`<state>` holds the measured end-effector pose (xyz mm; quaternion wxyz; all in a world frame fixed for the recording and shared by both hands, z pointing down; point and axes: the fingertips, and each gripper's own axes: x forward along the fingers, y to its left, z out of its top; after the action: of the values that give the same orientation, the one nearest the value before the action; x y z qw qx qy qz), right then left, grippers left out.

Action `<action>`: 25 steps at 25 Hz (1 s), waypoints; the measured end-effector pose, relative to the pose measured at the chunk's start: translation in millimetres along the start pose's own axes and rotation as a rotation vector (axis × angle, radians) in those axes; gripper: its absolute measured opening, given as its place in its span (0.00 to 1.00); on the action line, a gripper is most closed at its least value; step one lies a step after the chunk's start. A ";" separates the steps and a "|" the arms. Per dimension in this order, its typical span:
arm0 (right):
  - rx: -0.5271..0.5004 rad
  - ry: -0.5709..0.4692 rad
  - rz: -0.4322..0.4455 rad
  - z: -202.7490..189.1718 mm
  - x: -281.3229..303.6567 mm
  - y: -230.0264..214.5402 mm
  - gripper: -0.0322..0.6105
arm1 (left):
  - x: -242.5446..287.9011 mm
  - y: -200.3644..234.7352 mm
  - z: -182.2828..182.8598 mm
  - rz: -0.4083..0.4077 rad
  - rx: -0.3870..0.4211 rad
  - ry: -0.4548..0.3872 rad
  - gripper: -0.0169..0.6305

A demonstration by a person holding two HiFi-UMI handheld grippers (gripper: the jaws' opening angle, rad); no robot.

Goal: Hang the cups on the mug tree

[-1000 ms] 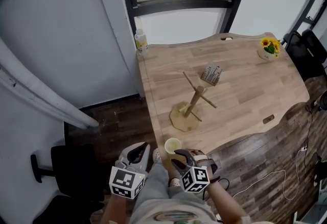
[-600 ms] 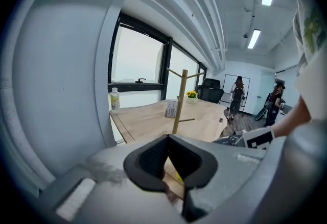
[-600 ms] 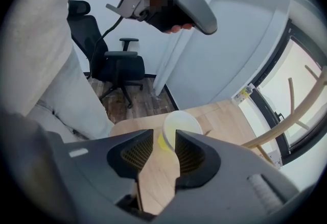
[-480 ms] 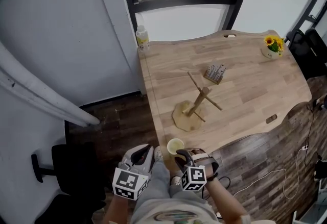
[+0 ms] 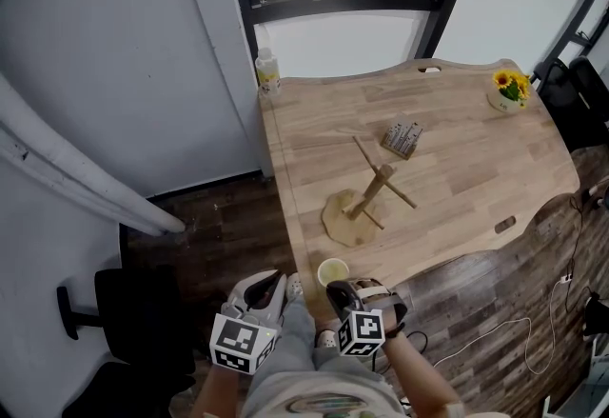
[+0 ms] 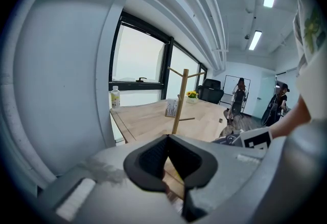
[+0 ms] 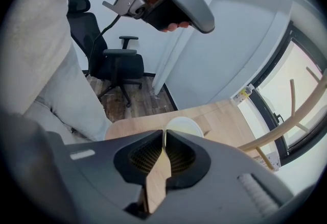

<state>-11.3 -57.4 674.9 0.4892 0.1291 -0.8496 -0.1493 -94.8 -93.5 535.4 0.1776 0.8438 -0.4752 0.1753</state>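
Observation:
A pale yellow cup (image 5: 333, 270) stands at the near edge of the wooden table (image 5: 457, 169), in front of the bare wooden mug tree (image 5: 366, 202). My right gripper (image 5: 337, 288) is at the cup's near side. In the right gripper view its jaws are closing, and the tips (image 7: 164, 134) pinch the rim of the cup (image 7: 183, 126). My left gripper (image 5: 270, 281) hangs off the table to the left of the cup, above my lap. Its jaws (image 6: 167, 137) meet at the tip with nothing between them. The tree's pole (image 6: 179, 100) rises beyond them.
On the table stand a small bottle (image 5: 267, 71) at the far left corner, a sunflower pot (image 5: 507, 88) at the far right and a small holder (image 5: 401, 138) behind the tree. A black office chair (image 5: 114, 321) is on the floor at my left. People (image 6: 239, 96) stand across the room.
The head view has drifted slightly, so the table sits a little lower and further right in the picture. Both grippers stay near the table's front edge, the right one at the cup.

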 end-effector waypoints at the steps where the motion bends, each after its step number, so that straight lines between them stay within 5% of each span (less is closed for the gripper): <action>1: 0.003 -0.003 0.000 0.7 -0.1 0.0 0.09 | -0.6 0.3 -0.7 0.000 -0.001 -0.001 0.03; 25: 0.090 -0.166 -0.036 53.0 -47.0 -32.0 0.09 | -12.1 8.8 10.1 0.022 0.000 -0.046 0.03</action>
<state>-32.1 -63.0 600.2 0.4080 0.1536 -0.8906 -0.1299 -107.0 -93.5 522.2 0.1645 0.8425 -0.4882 0.1577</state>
